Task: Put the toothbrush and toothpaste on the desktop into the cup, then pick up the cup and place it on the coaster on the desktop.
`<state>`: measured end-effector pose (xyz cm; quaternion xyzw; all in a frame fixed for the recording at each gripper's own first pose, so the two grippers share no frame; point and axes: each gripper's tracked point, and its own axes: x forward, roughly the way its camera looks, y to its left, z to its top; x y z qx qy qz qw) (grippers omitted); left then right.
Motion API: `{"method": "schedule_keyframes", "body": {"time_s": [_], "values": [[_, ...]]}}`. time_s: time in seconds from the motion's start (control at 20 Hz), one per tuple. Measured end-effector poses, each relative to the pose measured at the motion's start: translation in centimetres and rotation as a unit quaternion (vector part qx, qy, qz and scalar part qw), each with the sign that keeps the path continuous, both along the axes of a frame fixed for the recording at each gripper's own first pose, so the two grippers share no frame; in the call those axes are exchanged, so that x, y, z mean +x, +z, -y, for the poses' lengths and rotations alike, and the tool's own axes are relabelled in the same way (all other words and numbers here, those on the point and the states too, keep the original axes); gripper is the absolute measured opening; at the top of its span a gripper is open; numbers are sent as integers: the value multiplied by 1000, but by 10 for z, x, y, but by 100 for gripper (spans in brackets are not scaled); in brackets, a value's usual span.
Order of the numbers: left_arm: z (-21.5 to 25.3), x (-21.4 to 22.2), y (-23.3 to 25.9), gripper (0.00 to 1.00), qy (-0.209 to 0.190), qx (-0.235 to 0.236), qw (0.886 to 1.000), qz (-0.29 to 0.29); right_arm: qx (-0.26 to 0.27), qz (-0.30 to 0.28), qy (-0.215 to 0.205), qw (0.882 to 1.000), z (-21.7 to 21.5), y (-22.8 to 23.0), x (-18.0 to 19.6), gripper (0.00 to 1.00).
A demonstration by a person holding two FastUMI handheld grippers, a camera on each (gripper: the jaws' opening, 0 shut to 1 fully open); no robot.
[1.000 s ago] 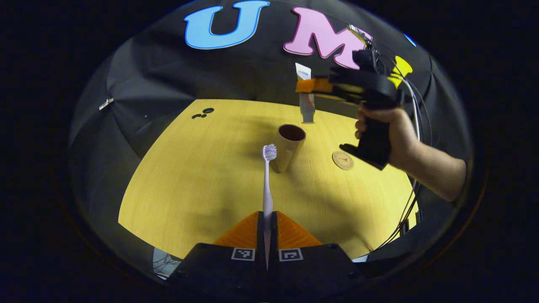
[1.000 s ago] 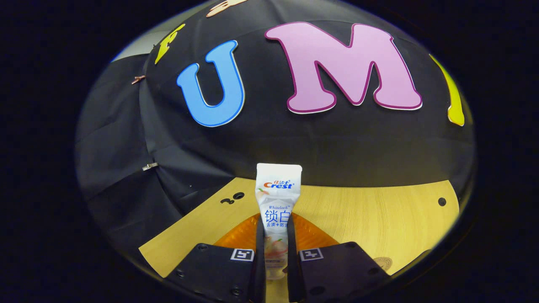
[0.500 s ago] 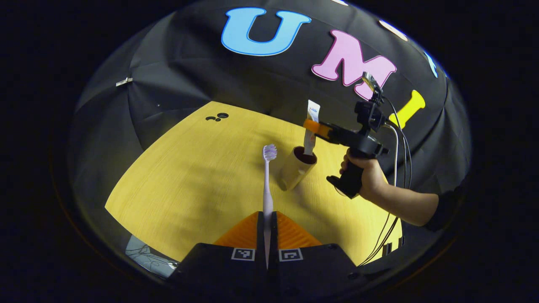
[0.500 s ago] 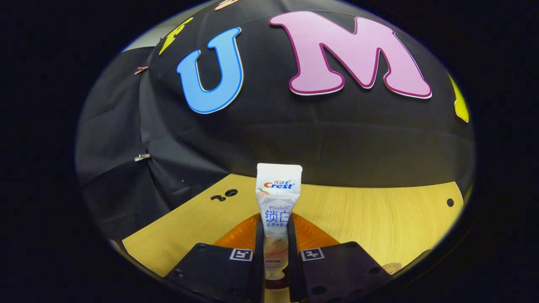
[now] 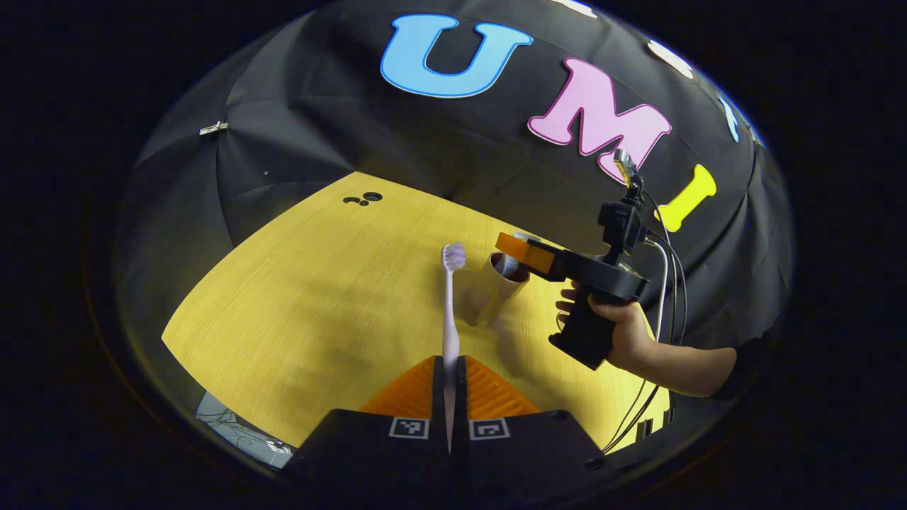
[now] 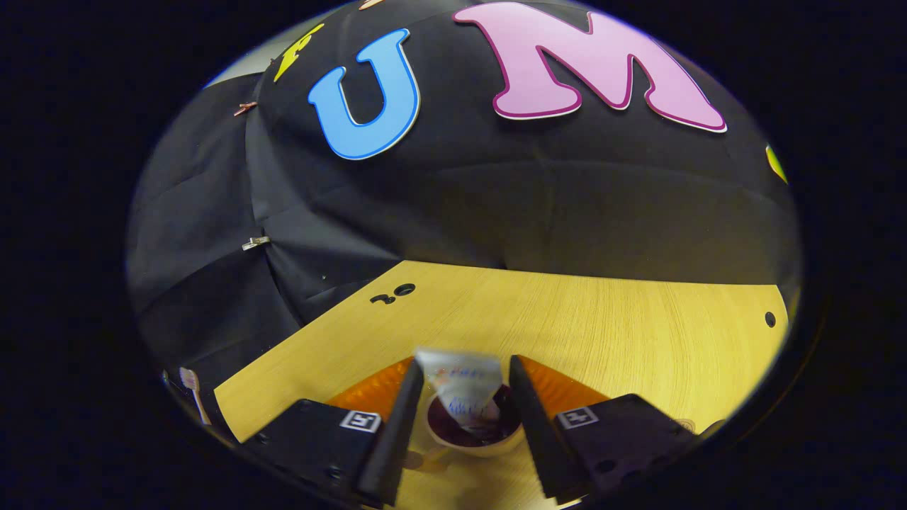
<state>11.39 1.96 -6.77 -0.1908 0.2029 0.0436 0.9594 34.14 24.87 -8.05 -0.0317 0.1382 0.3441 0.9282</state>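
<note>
My left gripper (image 5: pixel 448 361) is shut on the handle of a white toothbrush (image 5: pixel 449 312), whose bristle head points up beside the tan cup (image 5: pixel 492 290). The cup stands on the wooden desktop (image 5: pixel 297 283). In the left gripper view a hand (image 5: pixel 627 333) holds my right gripper (image 5: pixel 511 246) right over the cup's mouth. In the right gripper view my right gripper (image 6: pixel 464 368) is open, its fingers spread on either side of the cup (image 6: pixel 471 443). The white toothpaste tube (image 6: pixel 460 382), blurred, stands inside the cup and touches neither finger. The toothbrush (image 6: pixel 191 393) shows at the far left.
Small dark holes (image 5: pixel 365 199) mark the desktop's far left corner, also seen in the right gripper view as holes (image 6: pixel 395 292); another hole (image 6: pixel 769 319) lies far right. Black cloth walls close in behind. Cables (image 5: pixel 662 269) trail from the right gripper.
My right gripper came down over the cup and opened, and the toothpaste tube dropped into the cup. My left gripper kept the toothbrush, hardly moving.
</note>
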Motion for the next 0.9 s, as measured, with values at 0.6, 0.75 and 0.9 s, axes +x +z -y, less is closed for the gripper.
{"method": "schedule_keyframes", "body": {"time_s": [0.6, 0.75, 0.9], "values": [[25, 72, 51, 6, -12, 24, 995, 98, 18, 25, -41, 999, 108, 51, -21, 98], [27, 103, 72, 6, -10, 27, 990, 140, 20, 16, -68, 997, 149, 53, -17, 98], [30, 134, 91, 6, -12, 18, 984, 178, 19, 16, -97, 995, 189, 55, -14, 98]]}}
